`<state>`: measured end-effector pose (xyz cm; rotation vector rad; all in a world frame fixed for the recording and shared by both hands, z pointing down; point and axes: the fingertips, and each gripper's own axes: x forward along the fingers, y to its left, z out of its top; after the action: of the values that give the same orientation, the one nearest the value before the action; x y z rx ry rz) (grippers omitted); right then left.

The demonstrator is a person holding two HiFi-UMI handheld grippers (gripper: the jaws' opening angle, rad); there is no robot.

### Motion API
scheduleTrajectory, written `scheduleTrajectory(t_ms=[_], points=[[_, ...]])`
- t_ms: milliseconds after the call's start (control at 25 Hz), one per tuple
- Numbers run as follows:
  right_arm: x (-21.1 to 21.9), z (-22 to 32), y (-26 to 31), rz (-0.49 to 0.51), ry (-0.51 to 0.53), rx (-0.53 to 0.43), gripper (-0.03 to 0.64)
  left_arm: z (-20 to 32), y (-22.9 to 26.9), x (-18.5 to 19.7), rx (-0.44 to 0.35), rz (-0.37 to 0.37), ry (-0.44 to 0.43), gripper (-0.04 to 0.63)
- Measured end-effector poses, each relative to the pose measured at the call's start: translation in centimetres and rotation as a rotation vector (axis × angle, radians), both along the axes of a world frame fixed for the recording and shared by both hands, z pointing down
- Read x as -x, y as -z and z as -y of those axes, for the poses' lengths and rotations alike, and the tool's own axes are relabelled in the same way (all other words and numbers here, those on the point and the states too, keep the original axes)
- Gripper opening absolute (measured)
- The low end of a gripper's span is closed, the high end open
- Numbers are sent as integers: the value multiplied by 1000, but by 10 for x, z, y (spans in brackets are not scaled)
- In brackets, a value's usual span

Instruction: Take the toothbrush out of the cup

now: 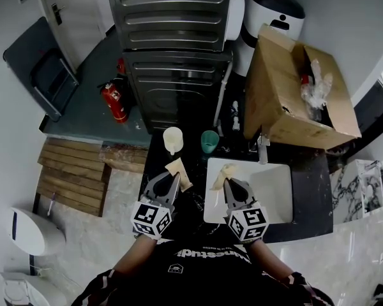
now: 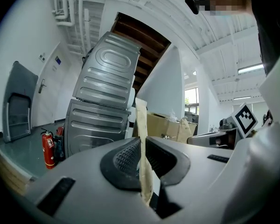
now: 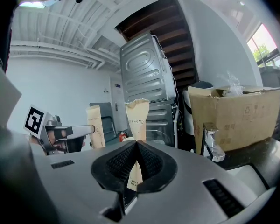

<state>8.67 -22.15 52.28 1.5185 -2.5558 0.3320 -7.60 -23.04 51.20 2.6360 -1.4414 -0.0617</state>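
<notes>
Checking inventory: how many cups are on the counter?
2: a cream cup left of a green cup, on the dark counter near the sink's far-left corner; the box could hide more.

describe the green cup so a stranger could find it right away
Find the white sink set in the dark counter. Two cups stand just past its far-left corner. The green cup is the one nearer the sink; the cream cup stands to its left.

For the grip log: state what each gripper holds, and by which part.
Left gripper: a tan paper packet, pinched near its lower end. Right gripper: a second tan packet, also pinched low down.
</notes>
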Motion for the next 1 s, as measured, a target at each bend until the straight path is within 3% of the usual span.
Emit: scheduleTrajectory(t_ms=[1000], points=[[-1,-7,0,-26,3,4,37,-4,-11,0,45,-21,2,43]])
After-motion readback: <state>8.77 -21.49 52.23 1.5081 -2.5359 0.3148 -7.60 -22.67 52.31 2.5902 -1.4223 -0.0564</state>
